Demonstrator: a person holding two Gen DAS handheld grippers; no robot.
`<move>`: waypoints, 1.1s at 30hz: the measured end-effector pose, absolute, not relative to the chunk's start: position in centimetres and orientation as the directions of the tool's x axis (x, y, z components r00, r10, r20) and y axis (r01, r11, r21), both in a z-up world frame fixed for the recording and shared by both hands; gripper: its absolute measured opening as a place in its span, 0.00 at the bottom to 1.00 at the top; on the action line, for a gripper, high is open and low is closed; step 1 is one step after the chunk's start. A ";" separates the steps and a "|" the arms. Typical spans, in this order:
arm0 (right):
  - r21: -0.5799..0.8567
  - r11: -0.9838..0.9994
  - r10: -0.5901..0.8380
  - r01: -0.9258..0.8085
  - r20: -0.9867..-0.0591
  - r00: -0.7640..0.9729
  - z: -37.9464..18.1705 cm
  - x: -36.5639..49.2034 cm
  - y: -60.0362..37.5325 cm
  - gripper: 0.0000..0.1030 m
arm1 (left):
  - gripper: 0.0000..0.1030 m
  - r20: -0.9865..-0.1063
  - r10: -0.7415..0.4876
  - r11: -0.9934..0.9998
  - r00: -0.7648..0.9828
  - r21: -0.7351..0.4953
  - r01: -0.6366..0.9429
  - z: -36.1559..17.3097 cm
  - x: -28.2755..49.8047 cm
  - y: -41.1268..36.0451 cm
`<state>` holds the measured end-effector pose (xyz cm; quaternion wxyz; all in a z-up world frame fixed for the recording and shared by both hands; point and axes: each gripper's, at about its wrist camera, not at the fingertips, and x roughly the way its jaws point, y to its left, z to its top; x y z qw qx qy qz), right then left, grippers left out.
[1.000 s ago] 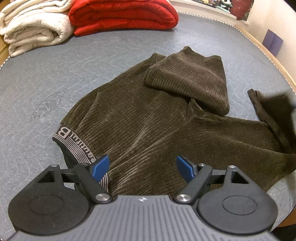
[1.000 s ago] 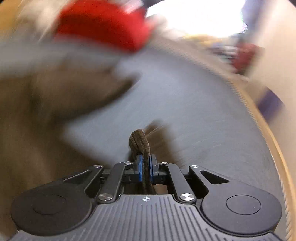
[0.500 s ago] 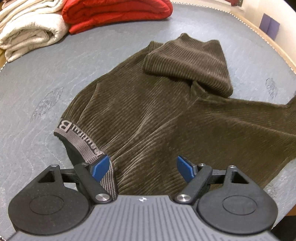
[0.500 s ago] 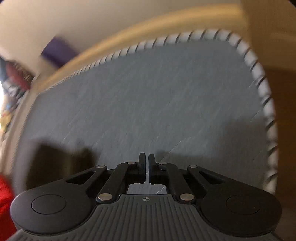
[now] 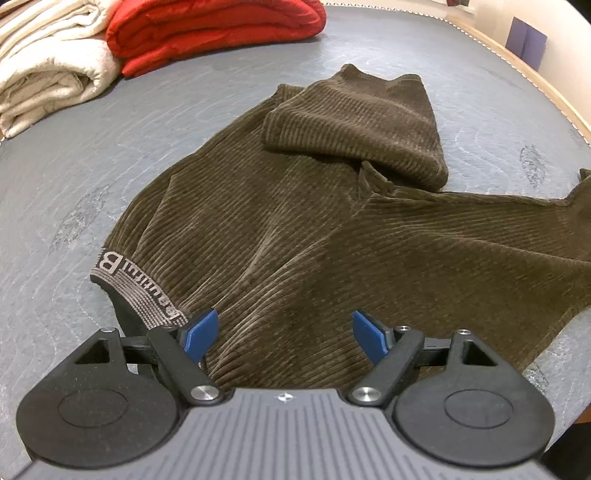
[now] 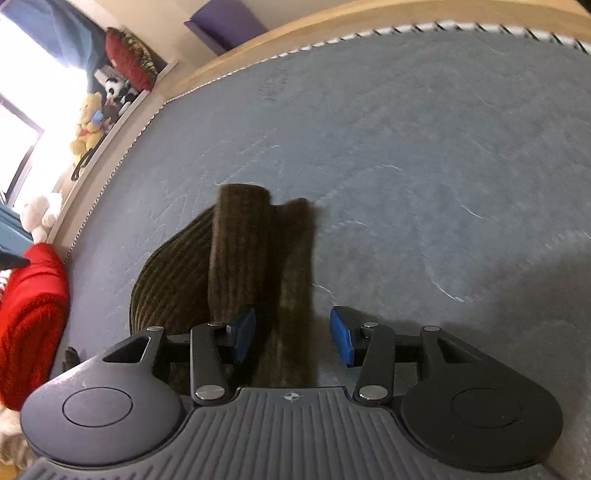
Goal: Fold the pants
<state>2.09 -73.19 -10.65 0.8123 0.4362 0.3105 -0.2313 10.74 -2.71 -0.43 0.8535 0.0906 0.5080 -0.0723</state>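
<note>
Dark brown corduroy pants lie spread on the grey mattress, one leg folded back on itself at the top and the other stretched off to the right. The grey lettered waistband is near my left gripper, which hovers open just over the waist with nothing between its blue pads. In the right wrist view the end of a pant leg lies on the mattress between the jaws of my right gripper. Those jaws are opening and the pads stand clear of the cloth.
A folded red blanket and a cream blanket sit at the far left of the mattress. A wooden bed frame borders it, with stuffed toys on a ledge by the window. Bare mattress stretches ahead of the right gripper.
My right gripper swung across the mattress with the pant leg pinched, rolled, came down and spread its jaws, leaving the leg end flat. The leg now reaches rightwards. My left gripper barely moved.
</note>
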 end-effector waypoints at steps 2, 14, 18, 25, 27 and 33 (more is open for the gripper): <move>0.538 0.532 -0.108 0.654 -0.723 0.682 -11.0 4.1 -72.9 0.12 | 0.82 -0.880 -0.033 0.970 0.474 0.086 0.226 -0.5 10.8 -2.9; 0.352 0.190 -0.549 0.916 -0.736 0.397 -6.0 -5.6 -75.7 0.00 | 0.82 -0.878 -0.035 0.964 0.477 0.096 0.248 -0.3 10.6 -1.7; 0.464 0.189 -0.378 0.865 -0.779 0.501 -8.6 -7.4 -77.3 0.05 | 0.82 -0.889 -0.030 0.970 0.457 0.085 0.229 -0.8 9.9 -0.5; 0.549 0.326 -0.206 0.769 -0.753 0.625 -10.0 -4.8 -76.4 0.48 | 0.66 -0.904 -0.059 0.995 0.424 -0.019 0.098 -1.8 8.3 6.2; 0.542 0.342 -0.193 0.768 -0.759 0.622 -10.3 -3.9 -76.3 0.48 | 0.63 -0.912 -0.064 0.998 0.406 -0.052 0.039 -2.4 8.0 8.7; 0.498 0.353 -0.238 0.792 -0.771 0.590 -10.2 -2.2 -75.9 0.47 | 0.74 -0.943 -0.154 0.985 0.296 -0.171 -0.034 -5.3 7.2 12.2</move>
